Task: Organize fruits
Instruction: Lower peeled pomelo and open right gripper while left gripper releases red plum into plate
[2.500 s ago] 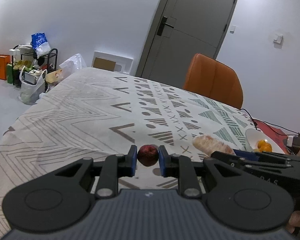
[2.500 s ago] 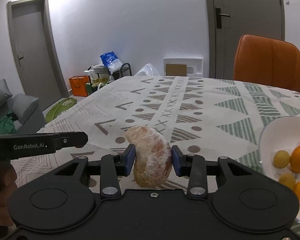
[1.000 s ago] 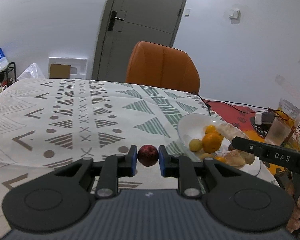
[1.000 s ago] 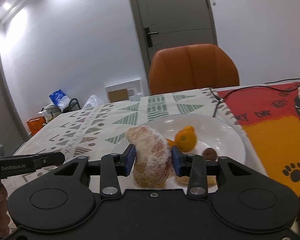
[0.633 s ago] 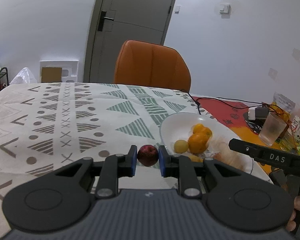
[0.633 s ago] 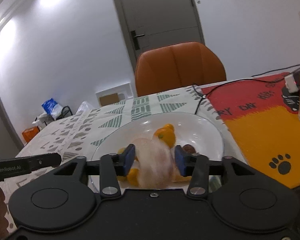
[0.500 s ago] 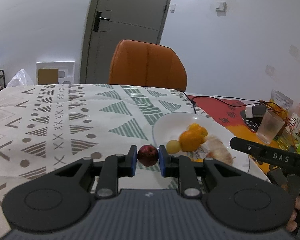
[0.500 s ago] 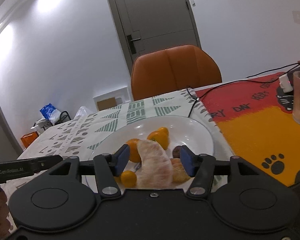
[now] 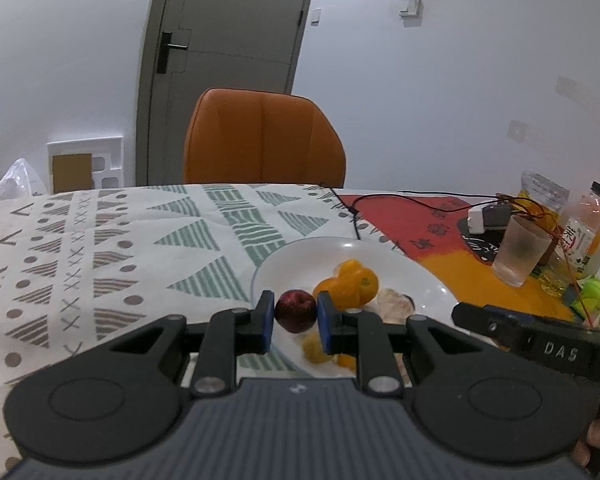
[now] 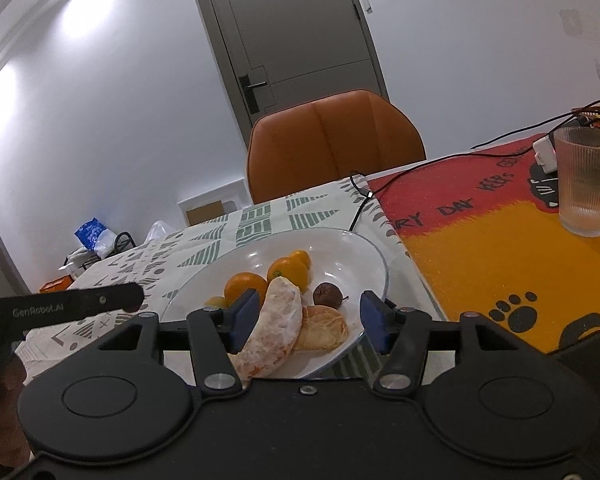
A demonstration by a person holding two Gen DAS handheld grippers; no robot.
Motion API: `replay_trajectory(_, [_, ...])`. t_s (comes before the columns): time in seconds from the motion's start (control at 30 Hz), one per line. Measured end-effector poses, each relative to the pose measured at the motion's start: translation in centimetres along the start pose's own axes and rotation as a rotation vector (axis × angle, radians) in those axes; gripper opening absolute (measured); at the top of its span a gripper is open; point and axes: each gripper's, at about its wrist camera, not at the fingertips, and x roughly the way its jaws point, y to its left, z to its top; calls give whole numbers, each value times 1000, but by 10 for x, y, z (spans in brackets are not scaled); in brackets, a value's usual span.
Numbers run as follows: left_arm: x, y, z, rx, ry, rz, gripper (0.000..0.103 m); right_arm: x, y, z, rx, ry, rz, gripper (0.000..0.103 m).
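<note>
Left-wrist view, left to right. A patterned tablecloth (image 9: 100, 256) covers the near table; an orange chair (image 9: 264, 140) stands behind it before a grey door (image 9: 228, 60). The left gripper (image 9: 296, 322) is closed narrowly, its blue pads pressing both sides of a small dark-red fruit (image 9: 296, 311), held just over the near rim of the white plate (image 9: 284, 264). On the plate lie oranges (image 9: 350, 284) and a small yellow fruit (image 9: 314, 350), the latter partly hidden behind the fingers. Farther right, a ribbed glass (image 9: 520, 254) and a bottle (image 9: 582, 232) stand on the red-and-orange mat (image 9: 432, 236).

Right-wrist view, left to right. The right gripper (image 10: 308, 322) stands moderately wide, its pads apart. A peeled pomelo segment (image 10: 276, 328) lies between them on the plate (image 10: 364, 256), leaning against the left pad and clear of the right one; whether it truly touches that left pad is hard to judge at this angle. Beside it rest a second peeled piece (image 10: 324, 328), a brown round fruit (image 10: 327, 294) and oranges (image 10: 288, 270). The glass (image 10: 588, 180) stands at far right on the mat (image 10: 480, 248).
</note>
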Motion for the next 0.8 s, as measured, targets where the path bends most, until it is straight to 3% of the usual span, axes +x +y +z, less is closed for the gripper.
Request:
replay_trajectory(0.37, [7,-22,9,43,-11,-40,22,-4,0,0,0,-2,10,56])
replay_trajectory(0.47, [6,-25,9,67,-25,-15,31,-6,-1,-1,4,-2,8,56])
replay_trajectory(0.6, [3,-19,7,52,-17,-1,51,-6,0,-2,6,0,12,56])
replay_trajectory(0.8, [-6,-5,2,30,-4,38,66,-4,8,-3,0,4,31,57])
